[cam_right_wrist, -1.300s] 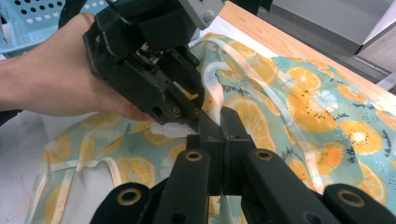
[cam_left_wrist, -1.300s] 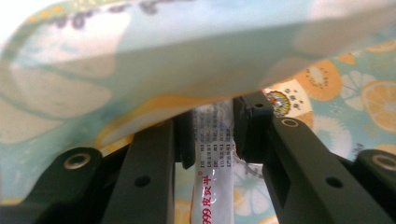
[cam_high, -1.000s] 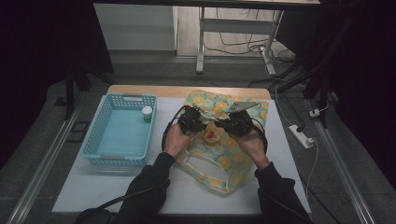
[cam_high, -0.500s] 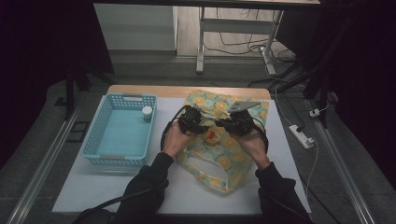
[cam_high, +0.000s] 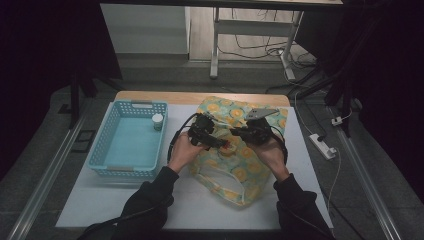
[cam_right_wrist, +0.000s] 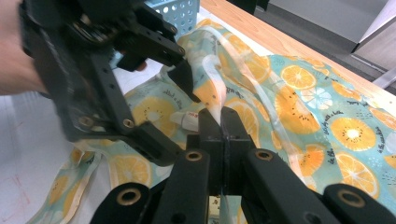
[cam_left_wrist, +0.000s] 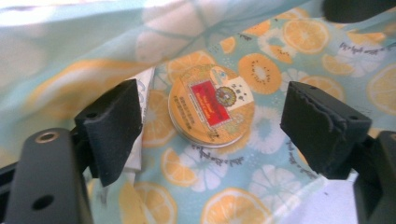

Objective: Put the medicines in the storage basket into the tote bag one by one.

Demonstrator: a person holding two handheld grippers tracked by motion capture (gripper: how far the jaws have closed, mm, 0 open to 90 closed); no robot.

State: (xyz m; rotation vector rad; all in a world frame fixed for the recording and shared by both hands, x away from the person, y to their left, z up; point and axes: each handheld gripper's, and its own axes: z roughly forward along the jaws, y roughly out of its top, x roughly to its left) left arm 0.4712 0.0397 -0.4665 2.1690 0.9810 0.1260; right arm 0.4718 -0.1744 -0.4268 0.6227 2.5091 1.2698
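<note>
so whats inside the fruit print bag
A round tin with a red label lies inside the bag, between the left gripper's open jaws. Folded fabric hides the rest of the inside.

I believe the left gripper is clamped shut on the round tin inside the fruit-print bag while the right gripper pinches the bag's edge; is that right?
Not quite: the left gripper is not clamped on the round tin. The left gripper view shows its jaws standing open, having just been opening, with the tin lying free between them inside the fruit-print bag. The rest holds: the right gripper pinches the bag's edge.
</note>
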